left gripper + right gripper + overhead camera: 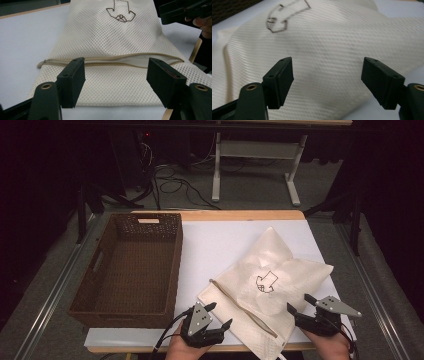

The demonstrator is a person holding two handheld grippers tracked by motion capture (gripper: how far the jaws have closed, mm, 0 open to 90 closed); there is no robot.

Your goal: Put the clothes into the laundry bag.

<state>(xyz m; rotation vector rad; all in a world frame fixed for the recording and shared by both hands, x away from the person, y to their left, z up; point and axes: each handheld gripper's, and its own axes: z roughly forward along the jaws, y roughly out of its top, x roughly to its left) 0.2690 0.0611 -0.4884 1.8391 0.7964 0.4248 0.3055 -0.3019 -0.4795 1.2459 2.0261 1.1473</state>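
Mesh bag [270, 285] on surface [210, 245], lying diagonally, zip end nearest.
Basket [131, 265] empty; left tongs [216, 315] and right tongs [300, 304] spread, pinching nothing.

No readable words, brands or numbers are showing anywhere. The one sign is sitting on the cream mesh bag [272, 272]: a dark outline emblem [265, 282] (an angular, arrow-like figure, no letters), lying right of centre in the high view and near the top edge in both gripper views.
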